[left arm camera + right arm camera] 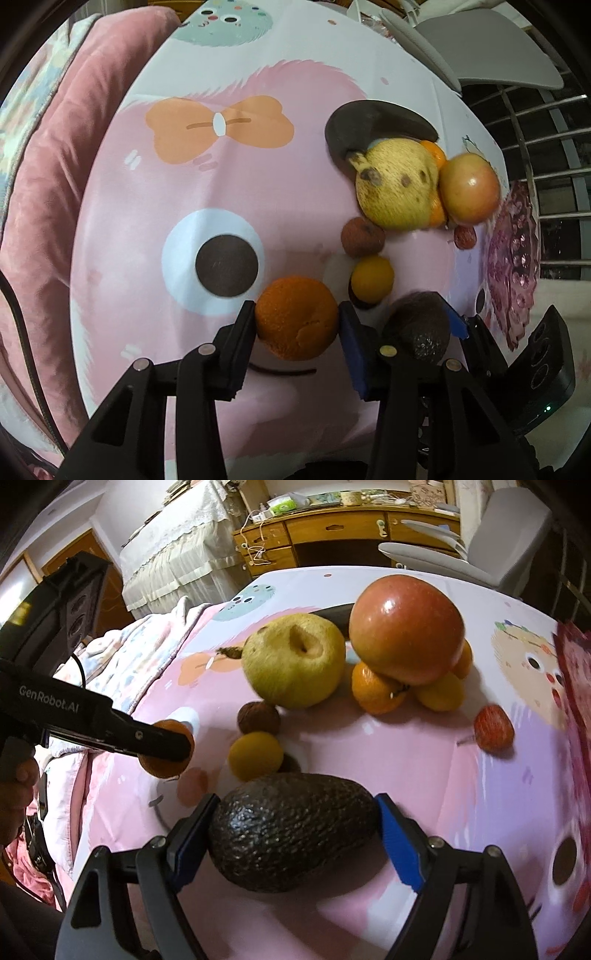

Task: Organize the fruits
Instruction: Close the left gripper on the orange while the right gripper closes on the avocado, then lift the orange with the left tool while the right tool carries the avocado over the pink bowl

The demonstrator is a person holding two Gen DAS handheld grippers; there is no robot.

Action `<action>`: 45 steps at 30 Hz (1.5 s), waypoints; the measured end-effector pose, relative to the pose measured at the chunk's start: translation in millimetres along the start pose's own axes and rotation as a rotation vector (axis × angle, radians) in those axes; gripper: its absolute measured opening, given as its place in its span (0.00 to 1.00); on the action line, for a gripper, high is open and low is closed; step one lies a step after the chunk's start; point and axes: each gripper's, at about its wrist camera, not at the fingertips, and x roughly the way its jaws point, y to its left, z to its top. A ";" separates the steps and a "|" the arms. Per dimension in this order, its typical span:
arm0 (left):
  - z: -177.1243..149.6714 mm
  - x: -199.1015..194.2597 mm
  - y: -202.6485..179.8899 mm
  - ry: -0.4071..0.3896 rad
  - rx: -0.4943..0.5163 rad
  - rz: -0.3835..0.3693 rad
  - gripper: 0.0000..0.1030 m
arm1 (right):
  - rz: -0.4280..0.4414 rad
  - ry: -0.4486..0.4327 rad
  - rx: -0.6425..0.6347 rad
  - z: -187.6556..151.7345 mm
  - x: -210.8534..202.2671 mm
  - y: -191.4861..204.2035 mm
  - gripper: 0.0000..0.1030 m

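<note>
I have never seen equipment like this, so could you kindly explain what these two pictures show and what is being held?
There is no robot: a person holds a hand-held gripper in each hand, each with a fisheye camera looking along its fingers. The left camera shows the left hand-held gripper shut on an orange. The right camera shows the right hand-held gripper shut on a dark avocado. On the pink cartoon-print cloth lie a yellow pear, a red apple resting on small oranges, and a few smaller fruits.
</note>
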 end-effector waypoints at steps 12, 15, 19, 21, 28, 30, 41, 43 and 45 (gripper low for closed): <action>-52.7 -62.6 -8.4 -0.075 0.104 -0.003 0.42 | -0.080 -0.063 0.097 -51.8 -79.9 13.0 0.81; -62.0 -72.2 -22.2 -0.086 0.133 -0.018 0.42 | -0.115 -0.082 0.139 -63.3 -104.4 9.4 0.81; -75.4 -81.7 -47.2 -0.088 0.181 -0.043 0.42 | -0.162 -0.097 0.174 -70.9 -131.5 -4.3 0.81; -81.0 -85.2 -61.3 -0.089 0.212 -0.055 0.42 | -0.186 -0.110 0.195 -75.7 -146.9 -14.5 0.81; -100.0 -92.7 -120.5 -0.093 0.328 -0.084 0.42 | -0.253 -0.155 0.277 -85.4 -191.8 -45.7 0.81; -103.4 -92.7 -137.5 -0.100 0.341 -0.089 0.42 | -0.251 -0.165 0.305 -86.4 -202.0 -58.3 0.82; -101.6 -81.4 -227.9 -0.187 0.309 -0.081 0.42 | -0.201 -0.162 0.215 -62.9 -234.0 -138.4 0.82; -100.6 -77.3 -243.3 -0.203 0.295 -0.080 0.42 | -0.190 -0.153 0.190 -57.6 -235.4 -153.0 0.82; -99.1 -72.8 -256.9 -0.216 0.285 -0.078 0.42 | -0.180 -0.146 0.163 -52.5 -236.9 -165.8 0.82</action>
